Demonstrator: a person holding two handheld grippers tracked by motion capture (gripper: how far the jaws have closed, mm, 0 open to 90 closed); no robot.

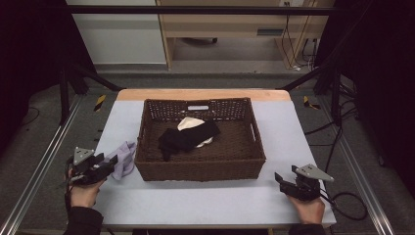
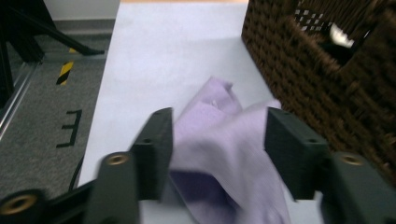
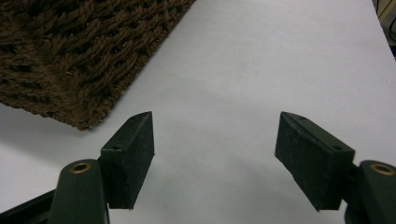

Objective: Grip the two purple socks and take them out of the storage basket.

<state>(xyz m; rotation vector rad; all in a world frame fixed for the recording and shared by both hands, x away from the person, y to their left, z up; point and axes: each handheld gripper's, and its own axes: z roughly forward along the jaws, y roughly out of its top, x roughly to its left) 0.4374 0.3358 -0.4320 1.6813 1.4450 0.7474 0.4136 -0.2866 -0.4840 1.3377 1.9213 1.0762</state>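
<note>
Left gripper (image 2: 218, 140) straddles the lavender cloth (image 2: 224, 140) just left of the wicker basket (image 1: 200, 169), jaws apart, not yet pinching. Right gripper (image 3: 215, 154) waits wide open, holding nothing. Next, probably: close, lift, carry over the rim.

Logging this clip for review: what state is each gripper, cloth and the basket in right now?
left gripper: jaws open around the lavender cloth, not clamped
lavender cloth: crumpled on the table, left of the basket
right gripper: open, empty, over bare table
wicker basket: upright, holding clothes
black garment: bunched inside basket
cream cloth: partly under the black garment
</note>
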